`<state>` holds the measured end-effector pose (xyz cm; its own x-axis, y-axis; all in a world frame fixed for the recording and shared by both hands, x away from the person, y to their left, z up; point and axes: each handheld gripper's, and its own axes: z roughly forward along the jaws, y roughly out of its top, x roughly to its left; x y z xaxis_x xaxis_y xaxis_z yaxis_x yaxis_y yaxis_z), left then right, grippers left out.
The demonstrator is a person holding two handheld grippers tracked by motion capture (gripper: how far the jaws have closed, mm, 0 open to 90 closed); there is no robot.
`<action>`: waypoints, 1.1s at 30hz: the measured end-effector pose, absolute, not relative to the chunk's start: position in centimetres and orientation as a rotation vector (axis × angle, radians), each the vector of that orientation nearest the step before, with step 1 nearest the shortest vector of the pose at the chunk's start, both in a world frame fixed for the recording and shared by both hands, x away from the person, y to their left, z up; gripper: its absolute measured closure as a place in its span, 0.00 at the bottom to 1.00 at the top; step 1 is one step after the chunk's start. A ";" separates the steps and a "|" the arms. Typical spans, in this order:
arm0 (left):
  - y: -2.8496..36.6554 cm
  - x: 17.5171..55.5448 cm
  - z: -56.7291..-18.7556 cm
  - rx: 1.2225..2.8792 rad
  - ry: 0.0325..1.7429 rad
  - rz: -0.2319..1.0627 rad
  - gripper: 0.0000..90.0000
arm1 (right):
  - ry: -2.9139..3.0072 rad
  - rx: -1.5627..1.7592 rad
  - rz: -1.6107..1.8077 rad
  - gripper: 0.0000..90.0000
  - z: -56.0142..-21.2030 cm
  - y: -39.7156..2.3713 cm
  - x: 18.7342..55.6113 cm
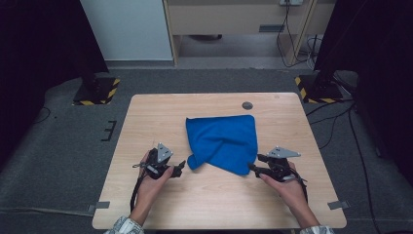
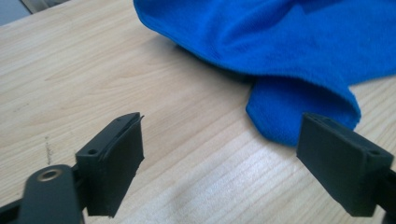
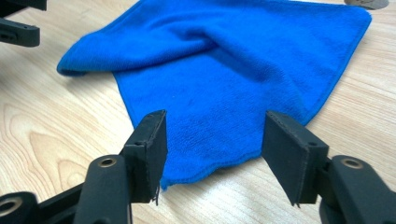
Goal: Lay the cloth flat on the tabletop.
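My right claw [image 3: 212,156], wide, straddles the cloth's [image 1: 224,139] near corner; my left claw [image 2: 219,158], wide, sits beside its other corner.

You are working in a lab-style recording space: a bare wooden table [image 1: 204,195] on grey carpet [image 1: 58,146], black curtains [image 1: 34,44] left and right, hazard-striped stand bases [image 1: 96,92] at the far corners, loose cables [image 1: 341,122] at right.
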<state>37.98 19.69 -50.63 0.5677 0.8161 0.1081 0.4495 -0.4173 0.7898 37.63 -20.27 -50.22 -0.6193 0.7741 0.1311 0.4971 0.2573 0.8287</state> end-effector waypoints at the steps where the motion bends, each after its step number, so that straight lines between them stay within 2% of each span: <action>1: 19.7 37.9 -50.8 2.072 1.005 0.627 0.16 | 2.246 1.159 1.281 0.43 -50.3 -20.1 37.6; 8: 18.8 38.0 -51.0 2.072 0.979 0.589 0.15 | 2.297 1.106 1.204 0.31 -51.1 -18.9 37.6; 10: 18.5 38.0 -51.0 2.089 0.963 0.577 0.15 | 2.315 1.078 1.200 0.35 -51.1 -18.7 37.5; 14: 17.9 37.7 -50.8 2.104 0.927 0.592 0.15 | 2.337 1.030 1.180 0.50 -51.4 -18.4 37.4; 16: 17.7 37.5 -50.7 2.097 0.908 0.588 0.15 | 2.347 1.016 1.178 0.54 -51.4 -18.2 37.3; 23: 16.7 37.2 -50.8 2.125 0.870 0.531 0.20 | 2.389 0.998 1.164 0.45 -51.9 -17.4 37.1; 30: 15.8 37.2 -51.1 2.138 0.836 0.501 0.19 | 2.429 0.989 1.076 0.51 -52.9 -16.8 37.2; 33: 15.4 37.4 -51.2 2.168 0.812 0.494 0.29 | 2.428 0.986 1.072 0.55 -52.8 -16.9 37.2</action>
<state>37.37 15.36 -51.22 0.7238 0.6844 0.0876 0.3928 -0.5131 0.7632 37.19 -16.86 -52.83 -0.7153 0.6988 -0.0043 0.4677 0.4833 0.7400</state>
